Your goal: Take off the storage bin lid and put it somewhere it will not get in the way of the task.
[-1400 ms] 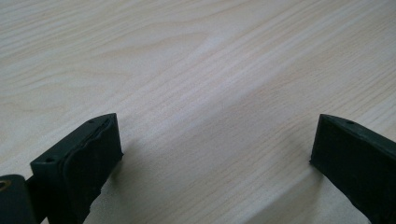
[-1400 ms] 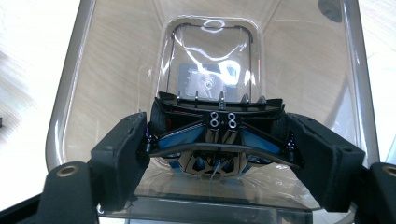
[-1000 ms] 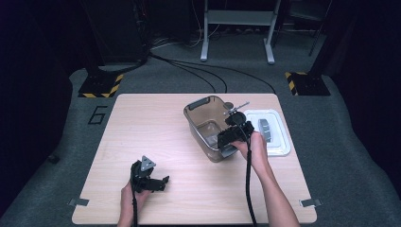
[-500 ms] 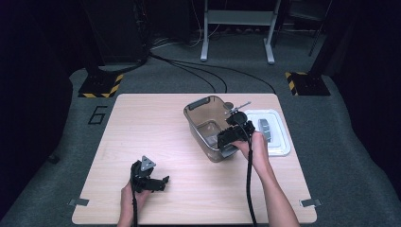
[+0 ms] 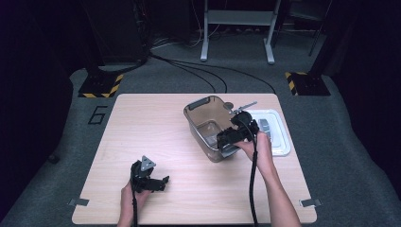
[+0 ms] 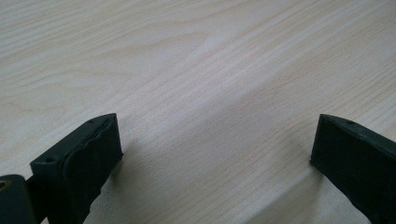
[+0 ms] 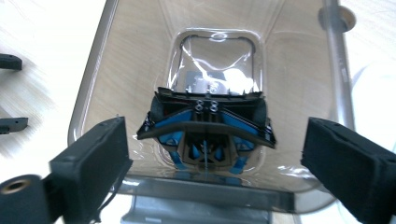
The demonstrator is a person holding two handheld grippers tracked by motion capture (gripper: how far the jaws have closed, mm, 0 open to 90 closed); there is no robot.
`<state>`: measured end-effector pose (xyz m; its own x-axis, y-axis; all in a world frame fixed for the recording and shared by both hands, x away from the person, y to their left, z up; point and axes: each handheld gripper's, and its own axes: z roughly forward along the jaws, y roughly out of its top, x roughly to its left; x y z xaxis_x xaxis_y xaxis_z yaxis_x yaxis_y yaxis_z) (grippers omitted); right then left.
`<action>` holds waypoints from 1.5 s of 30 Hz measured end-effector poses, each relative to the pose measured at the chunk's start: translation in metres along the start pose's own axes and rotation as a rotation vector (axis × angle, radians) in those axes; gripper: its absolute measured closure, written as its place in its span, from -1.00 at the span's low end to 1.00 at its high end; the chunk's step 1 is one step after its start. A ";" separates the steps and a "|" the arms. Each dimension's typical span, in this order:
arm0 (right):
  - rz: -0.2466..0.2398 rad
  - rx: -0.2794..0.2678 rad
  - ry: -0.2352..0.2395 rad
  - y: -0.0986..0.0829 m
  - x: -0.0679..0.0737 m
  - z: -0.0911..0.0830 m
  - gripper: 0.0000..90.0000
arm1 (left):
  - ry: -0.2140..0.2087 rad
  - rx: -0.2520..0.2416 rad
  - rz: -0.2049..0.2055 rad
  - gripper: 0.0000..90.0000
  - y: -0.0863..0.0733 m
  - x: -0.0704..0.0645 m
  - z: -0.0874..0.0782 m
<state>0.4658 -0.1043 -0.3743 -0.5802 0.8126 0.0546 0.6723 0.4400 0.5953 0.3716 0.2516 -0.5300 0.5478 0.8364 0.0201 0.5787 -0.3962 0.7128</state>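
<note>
The right gripper (image 5: 226,141) hovers over the near rim of the clear container (image 5: 208,124), which stands right of the table's centre, its jaws spread wide and holding nothing. Down inside the container sits a black and blue piece (image 7: 208,126), so that part looks done. The lid (image 5: 274,130) lies at the container's three o'clock, not yet fitted. At seven o'clock the left gripper (image 5: 161,182) rests spread on the bare table (image 5: 142,123).

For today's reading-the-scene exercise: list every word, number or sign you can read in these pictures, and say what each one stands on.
"6": painted dark on the grey floor, left of the table.
Yellow-and-black hazard stripes: a sign without words, on two floor plates beyond the table.
Plastic tub, lid, tongs: no readable text.
</note>
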 end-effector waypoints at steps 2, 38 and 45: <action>0.003 -0.017 0.002 -0.002 -0.002 -0.004 -0.94 | 0.000 0.000 0.000 -0.96 0.000 0.000 0.000; 0.223 -0.024 -0.210 -0.070 -0.123 0.009 -0.95 | -0.002 -0.004 -0.014 -0.96 0.000 -0.001 0.001; 0.256 0.003 -0.224 -0.076 -0.138 0.034 -0.91 | -0.002 -0.003 -0.013 -0.96 0.000 -0.001 0.000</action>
<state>0.5109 -0.2370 -0.4543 -0.2774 0.9604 0.0245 0.7849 0.2119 0.5823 0.3716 0.2507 -0.5303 0.5417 0.8405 0.0098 0.5837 -0.3845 0.7151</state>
